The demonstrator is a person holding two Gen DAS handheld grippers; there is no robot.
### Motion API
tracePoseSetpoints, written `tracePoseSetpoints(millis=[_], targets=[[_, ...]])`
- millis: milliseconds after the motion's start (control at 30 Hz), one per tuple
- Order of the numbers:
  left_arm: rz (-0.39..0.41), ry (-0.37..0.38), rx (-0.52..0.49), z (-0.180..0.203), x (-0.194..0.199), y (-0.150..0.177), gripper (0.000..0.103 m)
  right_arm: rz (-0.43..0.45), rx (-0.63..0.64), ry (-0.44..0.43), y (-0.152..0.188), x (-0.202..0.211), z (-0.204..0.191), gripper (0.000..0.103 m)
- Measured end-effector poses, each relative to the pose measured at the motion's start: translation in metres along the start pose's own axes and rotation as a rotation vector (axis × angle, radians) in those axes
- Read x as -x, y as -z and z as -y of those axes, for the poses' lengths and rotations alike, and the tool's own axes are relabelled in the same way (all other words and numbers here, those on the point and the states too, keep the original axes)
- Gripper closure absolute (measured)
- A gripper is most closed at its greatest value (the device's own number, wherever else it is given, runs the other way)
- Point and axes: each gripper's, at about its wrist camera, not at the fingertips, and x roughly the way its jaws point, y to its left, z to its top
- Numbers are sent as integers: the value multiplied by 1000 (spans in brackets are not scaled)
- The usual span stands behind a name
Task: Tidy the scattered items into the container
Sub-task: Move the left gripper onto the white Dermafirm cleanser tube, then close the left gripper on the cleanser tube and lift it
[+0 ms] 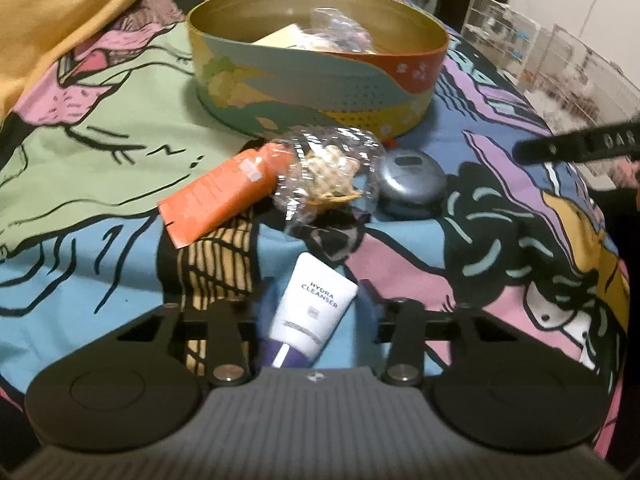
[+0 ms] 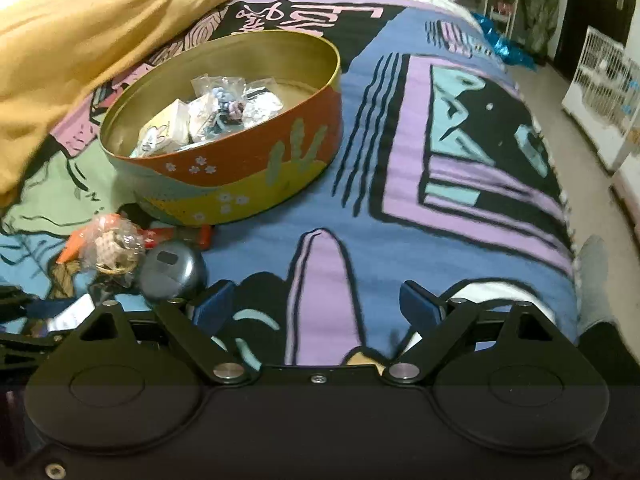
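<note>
Left gripper (image 1: 316, 300) clenched on the white tube (image 1: 312, 312), a cleanser tube lying on the blanket (image 1: 120, 240); both blue pads press its sides, cap end toward the camera. Tube sits near the tin (image 1: 316, 80), on the camera side of it, not inside.

Right gripper (image 2: 320, 300) released, pads spread wide, nothing between them, only blanket below. It sits right of the tin and near the grey case (image 2: 172, 272).

Tin: round, open, patterned outside, gold inside, on the blanket. Inside it: clear bags and a small pale box, heaped toward one side.

In front of the tin, between it and the white tube: orange tube (image 1: 224, 192), clear bag (image 1: 328, 172) with a beige item, touching the orange tube, and the grey case just beside the bag. A small red thing at the tin's base, partly hidden.

Yellow cloth (image 2: 100, 48) bunched left of the tin.
</note>
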Motion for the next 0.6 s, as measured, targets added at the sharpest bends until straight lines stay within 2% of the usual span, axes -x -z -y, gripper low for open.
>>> tracePoseSetpoints(millis=[33, 67, 100, 133, 367, 600], targets=[[0, 3, 12, -2, 0, -1, 62, -5, -8, -12, 1, -2, 0, 13], [2, 7, 23, -4, 1, -1, 69, -8, -10, -18, 2, -4, -1, 13], [3, 15, 36, -6, 2, -2, 81, -9, -7, -19, 3, -5, -2, 13], [3, 23, 49, -8, 2, -3, 83, -8, -1, -19, 4, -5, -3, 13], [-10, 65, 94, -14, 7, -6, 85, 16, 12, -30, 6, -3, -8, 13], [17, 75, 80, -13, 25, -13, 86, 15, 9, -44, 6, -6, -9, 12]])
